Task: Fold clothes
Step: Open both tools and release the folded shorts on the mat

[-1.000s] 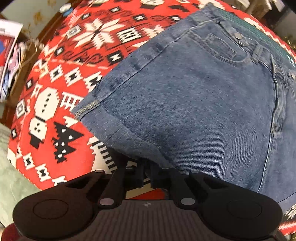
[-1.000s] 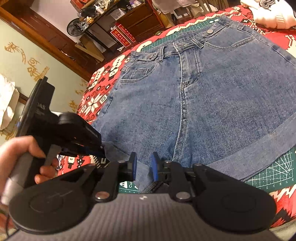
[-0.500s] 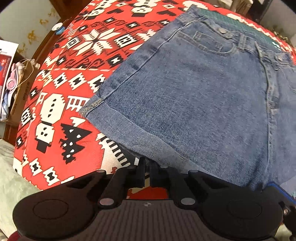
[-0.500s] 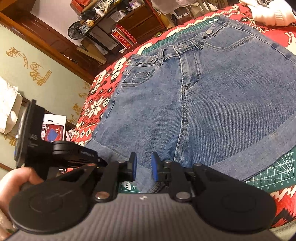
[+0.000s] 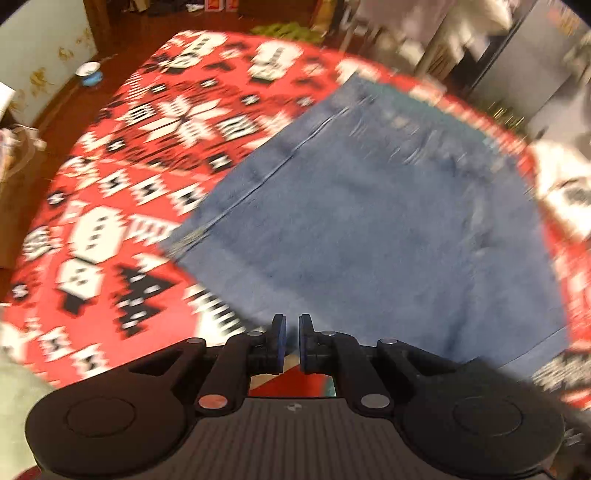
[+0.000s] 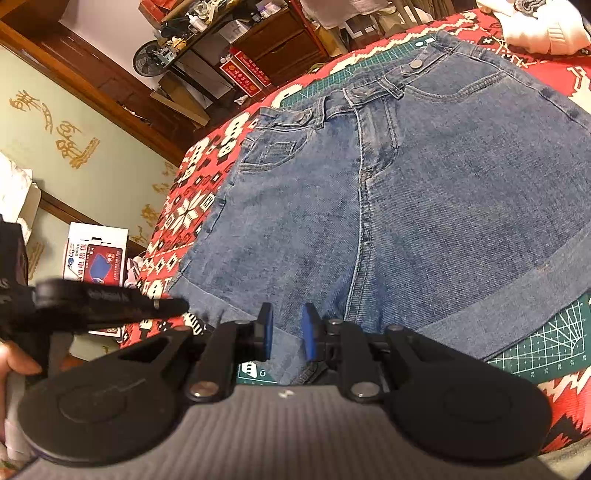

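Blue denim shorts [image 6: 406, 203] lie flat, front side up, on a red patterned tablecloth [image 5: 147, 147], waistband at the far end. The left wrist view is blurred by motion. In it the shorts [image 5: 369, 221] fill the right half. My left gripper [image 5: 291, 332] hovers just short of the left leg hem, its jaws slightly apart with nothing between them. My right gripper [image 6: 287, 332] is open above the near hem by the crotch seam, not pinching cloth. In the right wrist view the left gripper [image 6: 110, 306] shows at the left, held by a hand [image 6: 14, 362].
A green cutting mat [image 6: 546, 343] shows under the shorts at the near right and beyond the waistband. A white garment [image 6: 535, 26] lies at the far right corner. A printed box [image 6: 96, 254] and shelves stand off the table's left side.
My left gripper was shut on the left leg hem and has let go, opened a little and pulled back fast. The hem lies flat. The right gripper has barely moved.
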Motion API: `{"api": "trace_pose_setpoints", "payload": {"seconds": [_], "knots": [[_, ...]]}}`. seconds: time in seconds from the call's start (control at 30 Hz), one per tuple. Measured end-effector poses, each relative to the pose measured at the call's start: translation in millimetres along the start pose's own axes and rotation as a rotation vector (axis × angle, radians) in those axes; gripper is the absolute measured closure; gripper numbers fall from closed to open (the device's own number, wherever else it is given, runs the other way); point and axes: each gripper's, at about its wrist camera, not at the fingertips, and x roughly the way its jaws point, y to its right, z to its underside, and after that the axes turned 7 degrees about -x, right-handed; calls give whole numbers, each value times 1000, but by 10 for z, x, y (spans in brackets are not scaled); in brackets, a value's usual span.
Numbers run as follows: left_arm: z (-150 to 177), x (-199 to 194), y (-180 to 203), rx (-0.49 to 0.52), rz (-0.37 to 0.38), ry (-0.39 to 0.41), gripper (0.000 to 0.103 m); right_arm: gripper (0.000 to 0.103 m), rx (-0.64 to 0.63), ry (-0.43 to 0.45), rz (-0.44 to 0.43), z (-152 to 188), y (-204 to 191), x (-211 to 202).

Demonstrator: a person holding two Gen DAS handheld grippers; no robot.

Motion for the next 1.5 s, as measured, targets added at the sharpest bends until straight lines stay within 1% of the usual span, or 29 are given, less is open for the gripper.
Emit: {"api": "trace_pose_setpoints", "payload": {"seconds": [0.17,0.23,0.3,0.4,0.5,0.57,0.67,0.77,0.83,0.9,0.97,1.07,1.17,1.27,1.4,1.43,1.5], "knots": [[-42,130,47,-29,96,16,98,83,-3,-5,5,1,0,2],[-34,267,5,-41,88,-25,98,83,-5,-10,6,4,2,1],[-7,318,-47,-43,73,-41,98,83,-6,-14,7,0,1,6],[-7,325,-125,-38,75,-32,100,83,-15,-23,4,2,-14,15],[-19,320,-182,-41,59,-30,100,83,-42,-32,-2,8,-57,22],[-6,297,-182,-18,25,-17,100,84,-81,-30,-12,14,-112,19],[60,259,-187,19,42,7,98,85,-166,-33,-26,45,-227,31],[111,178,-219,18,136,28,97,85,-252,-47,-41,91,-346,69],[119,132,-236,15,170,66,97,85,-327,-57,-38,140,-439,105],[112,110,-297,-17,201,89,94,85,-446,-57,-2,216,-569,129],[85,97,-416,-79,237,103,92,85,-583,-52,47,322,-712,145],[56,61,-597,-171,277,123,87,85,-754,-57,86,488,-890,194],[13,52,-738,-246,288,144,78,86,-878,-59,116,619,-1003,256],[-22,44,-828,-276,305,158,78,86,-969,-64,126,715,-1089,346],[-59,0,-866,-264,281,211,77,87,-1070,-69,182,823,-1154,472],[-59,11,-877,-276,288,213,74,87,-1093,-68,206,846,-1154,503],[-57,53,-884,-282,287,198,74,88,-1117,-62,227,872,-1166,532]]}}
